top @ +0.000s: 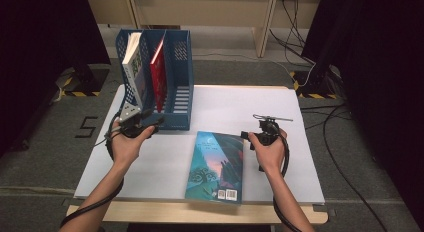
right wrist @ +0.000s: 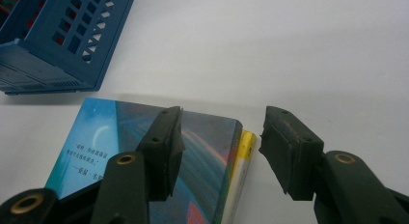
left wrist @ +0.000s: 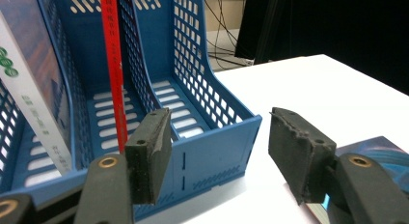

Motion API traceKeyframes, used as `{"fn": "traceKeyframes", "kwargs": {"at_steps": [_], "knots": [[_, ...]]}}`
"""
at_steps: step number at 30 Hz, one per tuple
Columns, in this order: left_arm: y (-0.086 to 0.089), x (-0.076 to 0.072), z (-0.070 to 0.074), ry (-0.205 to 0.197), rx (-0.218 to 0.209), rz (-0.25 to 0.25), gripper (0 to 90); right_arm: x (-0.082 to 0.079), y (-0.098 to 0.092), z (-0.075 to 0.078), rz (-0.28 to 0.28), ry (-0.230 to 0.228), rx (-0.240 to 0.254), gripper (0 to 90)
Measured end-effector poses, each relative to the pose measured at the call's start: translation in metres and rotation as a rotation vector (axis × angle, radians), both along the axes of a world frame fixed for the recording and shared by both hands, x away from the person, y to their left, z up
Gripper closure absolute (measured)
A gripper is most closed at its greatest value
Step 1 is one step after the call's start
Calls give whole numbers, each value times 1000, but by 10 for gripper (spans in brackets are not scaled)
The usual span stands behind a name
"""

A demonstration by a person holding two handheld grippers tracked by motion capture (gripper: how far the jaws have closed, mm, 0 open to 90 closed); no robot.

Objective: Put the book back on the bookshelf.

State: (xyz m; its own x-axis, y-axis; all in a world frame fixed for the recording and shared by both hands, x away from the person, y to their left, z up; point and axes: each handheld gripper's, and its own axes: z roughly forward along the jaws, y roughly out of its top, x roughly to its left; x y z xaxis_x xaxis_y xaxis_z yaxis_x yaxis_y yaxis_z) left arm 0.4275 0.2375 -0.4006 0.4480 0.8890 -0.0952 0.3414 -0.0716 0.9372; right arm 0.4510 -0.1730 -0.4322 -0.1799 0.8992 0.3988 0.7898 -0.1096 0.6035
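Two barcode stickers on blue book (top: 216,164), flat at tabletop (top: 280,137) front edge; cover text illegible; right gripper (right wrist: 219,147) wide open, straddling its spine corner, not gripping; left gripper (left wrist: 219,151) open, empty, before blue file rack (top: 167,77); right half bare.

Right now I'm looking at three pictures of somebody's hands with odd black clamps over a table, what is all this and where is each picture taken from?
A person holds a hand-held two-jaw clamp in each hand. The high view looks down on the white table; each of the other two comes from a camera riding on one clamp. The left gripper faces a blue file rack with three slots: a white book stands in one, a red book in the next, and the third is free. The right gripper hangs over the edge of a blue picture book lying flat on the table. Both grippers are open and hold nothing.
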Motion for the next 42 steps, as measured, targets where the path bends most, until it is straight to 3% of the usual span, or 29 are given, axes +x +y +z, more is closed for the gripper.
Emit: {"fn": "traceKeyframes", "kwargs": {"at_steps": [8,17,25,33,42], "knots": [[-12,-11,-11,35,18,-60,405,3,2,-3,2,11,2,497],[-24,-17,-20,64,12,-92,411,8,5,-6,14,36,5,493],[-43,-23,-36,110,13,-140,406,12,9,-10,33,45,-1,487],[-63,-25,-51,164,23,-206,405,16,11,-14,38,58,-7,480],[-80,-22,-61,203,14,-244,401,20,12,-20,46,77,2,472]]}}
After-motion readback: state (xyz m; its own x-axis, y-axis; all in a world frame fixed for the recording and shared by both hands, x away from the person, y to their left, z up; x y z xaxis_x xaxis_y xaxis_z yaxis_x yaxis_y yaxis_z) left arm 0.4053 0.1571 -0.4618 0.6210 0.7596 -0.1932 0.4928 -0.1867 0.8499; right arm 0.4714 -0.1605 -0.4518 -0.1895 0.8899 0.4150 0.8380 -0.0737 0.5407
